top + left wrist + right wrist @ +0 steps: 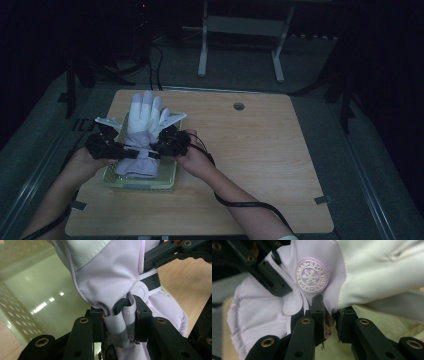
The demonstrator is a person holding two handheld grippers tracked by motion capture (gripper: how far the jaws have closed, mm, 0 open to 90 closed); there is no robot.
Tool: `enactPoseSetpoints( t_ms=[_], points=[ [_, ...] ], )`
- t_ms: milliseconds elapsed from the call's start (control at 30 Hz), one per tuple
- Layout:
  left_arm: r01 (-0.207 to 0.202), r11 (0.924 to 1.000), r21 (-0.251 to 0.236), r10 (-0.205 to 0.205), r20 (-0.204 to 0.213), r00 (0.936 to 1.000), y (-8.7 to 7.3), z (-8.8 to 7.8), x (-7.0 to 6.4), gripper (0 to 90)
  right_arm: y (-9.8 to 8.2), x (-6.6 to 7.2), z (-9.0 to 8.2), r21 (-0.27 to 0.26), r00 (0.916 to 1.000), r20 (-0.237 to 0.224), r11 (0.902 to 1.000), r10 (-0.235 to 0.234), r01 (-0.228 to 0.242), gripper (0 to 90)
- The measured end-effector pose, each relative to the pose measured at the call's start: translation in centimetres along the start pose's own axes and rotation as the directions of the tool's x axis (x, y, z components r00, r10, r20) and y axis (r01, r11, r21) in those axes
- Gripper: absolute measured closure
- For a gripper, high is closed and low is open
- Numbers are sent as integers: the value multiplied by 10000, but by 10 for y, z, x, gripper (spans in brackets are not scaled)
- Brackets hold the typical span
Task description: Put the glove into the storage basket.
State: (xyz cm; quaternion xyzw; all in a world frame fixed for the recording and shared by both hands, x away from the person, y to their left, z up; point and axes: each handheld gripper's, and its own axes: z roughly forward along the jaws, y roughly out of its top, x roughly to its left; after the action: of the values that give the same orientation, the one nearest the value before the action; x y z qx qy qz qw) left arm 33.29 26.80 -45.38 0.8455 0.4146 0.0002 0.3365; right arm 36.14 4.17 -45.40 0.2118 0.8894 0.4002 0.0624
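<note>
We hold the white ski glove (142, 131) at its wrist over the green basket (141, 183) | left gripper (119, 315) and right gripper (329, 312) both pinching fabric | glove lifted; setting it down remains, we judge.

We note a wooden table (260, 150) with a pale grain top and rounded corners. A round hole (239, 106) sits in its far half, off to the side of the jaws, which stand over the near left part. Directly on the top, under and between the jaws, lies a pale green basket (142, 184) with perforated walls. In the left gripper view we see its wall (15, 315) to the left of the jaws and bare wood (185, 287) beyond them to the right.
</note>
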Motion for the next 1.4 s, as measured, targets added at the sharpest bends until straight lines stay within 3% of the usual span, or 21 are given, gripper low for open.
enactPoseSetpoints(
  t_ms=[200,367,433,600,800,933,1033,1133,1200,1233,1267,1300,1367,1400],
  points=[
    [333,9981,523,-319,-278,9991,-7,21,5,684,-10,-4,22,910,9997,-96,9957,205,-195,781],
    [809,9866,1416,-740,-531,9958,-12,41,9,680,-21,-3,42,1627,9983,27,9850,581,-577,781],
    [997,9836,1505,-917,-592,9940,-12,45,10,677,-22,0,46,1835,9990,185,9820,417,-444,781],
    [988,9742,2031,-819,-900,9926,-10,52,9,673,-16,6,54,2550,9973,729,9667,15,-201,764],
    [1121,9625,2472,-902,-981,9911,-10,62,10,664,-20,4,63,3151,9964,764,9473,355,-579,718],
    [1038,9535,2829,-658,-1407,9879,-8,68,6,595,-18,4,66,3462,9935,1069,9352,395,-745,642],
    [956,9537,2852,-450,-1789,9828,-9,73,3,509,-16,3,67,3656,9906,1282,9262,482,-924,571],
    [1103,9540,2787,-606,-1811,9816,-10,73,4,485,-16,0,63,3587,9896,1335,9282,536,-987,453],
    [1341,9511,2783,-799,-1975,9770,-10,74,4,476,-16,-3,58,3334,9895,1424,9400,252,-719,321],
    [1397,9529,2692,-870,-1984,9762,-10,74,4,470,-14,-6,53,3186,9969,638,9458,456,-636,185],
    [1363,9533,2696,-813,-2056,9753,-9,75,3,456,-13,-7,51,3027,9985,200,9515,507,-544,135],
    [1310,9544,2684,-754,-2081,9752,-9,74,3,440,-11,-6,46,2623,9996,280,9649,52,-124,160],
    [1321,9632,2342,-813,-2145,9733,-9,71,2,389,-9,-4,39,2345,9962,559,9708,-665,516,140],
    [1185,9743,1917,-740,-2244,9717,-10,68,1,347,-8,-4,36,2180,9977,393,9749,-554,455,144]
  ],
)
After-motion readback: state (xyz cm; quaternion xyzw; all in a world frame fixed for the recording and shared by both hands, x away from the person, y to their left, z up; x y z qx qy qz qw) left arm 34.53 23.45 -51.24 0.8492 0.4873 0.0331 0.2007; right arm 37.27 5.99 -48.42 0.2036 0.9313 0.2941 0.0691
